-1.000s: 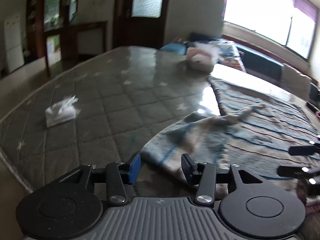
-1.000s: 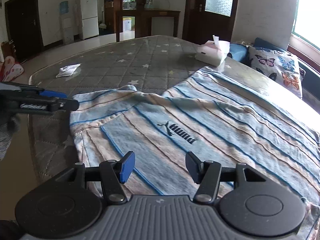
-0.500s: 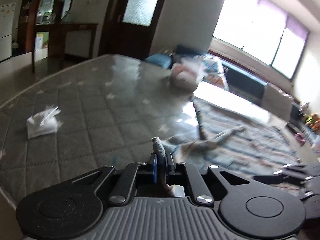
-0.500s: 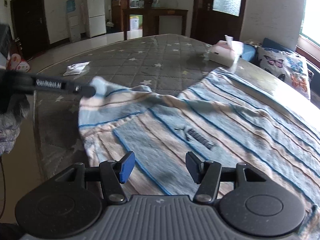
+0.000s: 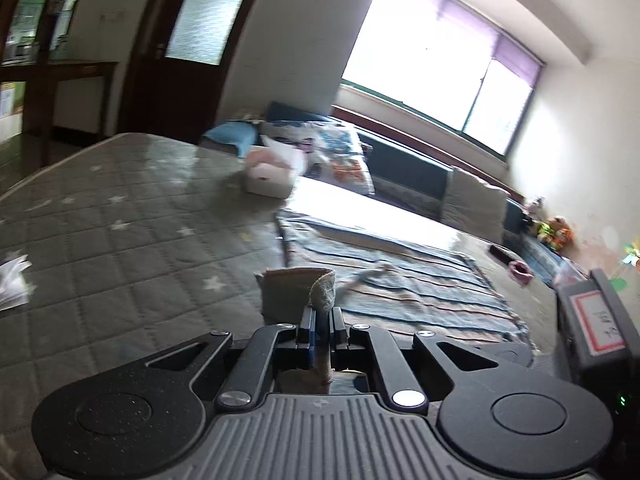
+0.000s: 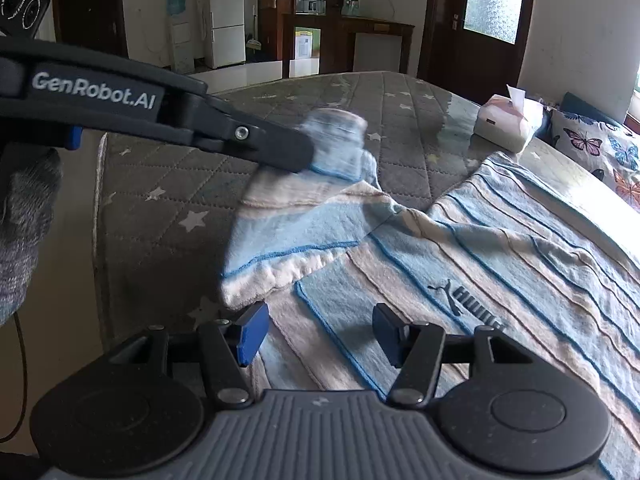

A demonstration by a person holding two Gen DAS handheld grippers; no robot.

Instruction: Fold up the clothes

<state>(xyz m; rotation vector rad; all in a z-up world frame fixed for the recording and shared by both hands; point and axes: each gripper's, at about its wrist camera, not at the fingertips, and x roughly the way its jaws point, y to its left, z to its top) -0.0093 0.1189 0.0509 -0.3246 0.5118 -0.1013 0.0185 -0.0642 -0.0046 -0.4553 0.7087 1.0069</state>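
A blue, white and peach striped garment (image 6: 480,248) with a dark logo lies spread on the grey quilted mattress (image 6: 168,200). My left gripper (image 5: 320,322) is shut on the garment's near-left corner (image 5: 304,292) and holds it raised above the mattress; it also shows in the right wrist view (image 6: 304,156), with the lifted corner (image 6: 332,148) blurred. My right gripper (image 6: 316,332) is open and empty, low over the garment's near edge. The garment also shows in the left wrist view (image 5: 400,284).
A tissue box (image 6: 508,128) stands at the far side of the mattress, with butterfly-print pillows (image 6: 596,148) behind it. A crumpled white paper (image 5: 12,284) lies at the mattress's left edge. A dark sofa (image 5: 420,168) runs under the window.
My left gripper closed on the garment's corner and lifted it up and toward the garment's middle. My right gripper stayed open over the near edge.
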